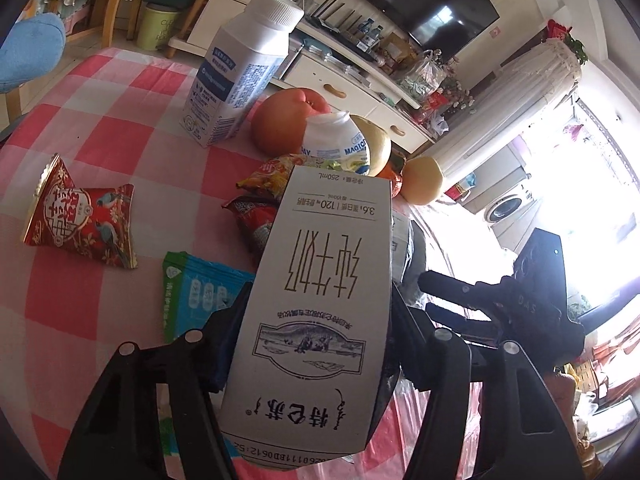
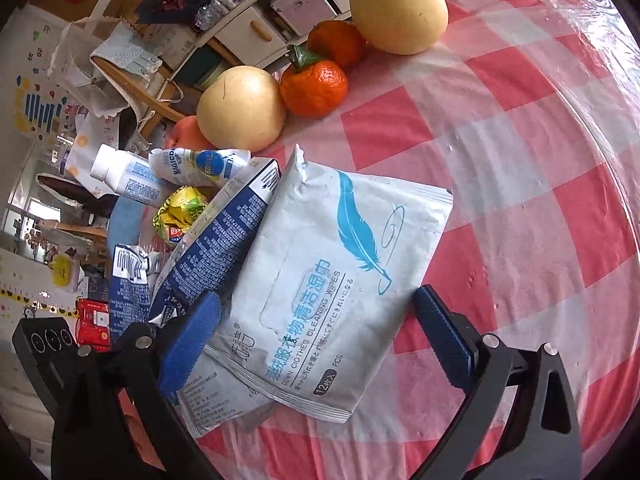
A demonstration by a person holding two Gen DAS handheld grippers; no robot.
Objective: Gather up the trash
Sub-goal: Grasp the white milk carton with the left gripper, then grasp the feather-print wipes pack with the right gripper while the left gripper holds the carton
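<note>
Carton (image 1: 320, 304): nearest the left camera, held printed side up between the left gripper's (image 1: 316, 320) closed jaws, probably lifted for removal.
Wipes pack (image 2: 336, 280): flat on the table, between the right gripper's (image 2: 316, 316) wide-open jaws, apparently the next pickup.
Other trash: wrappers and bottles mid-table; fruit near the far edge.
Table (image 2: 540, 160): red-checked cloth under clear plastic.
Room: cluttered cabinets, television, bright window.
</note>
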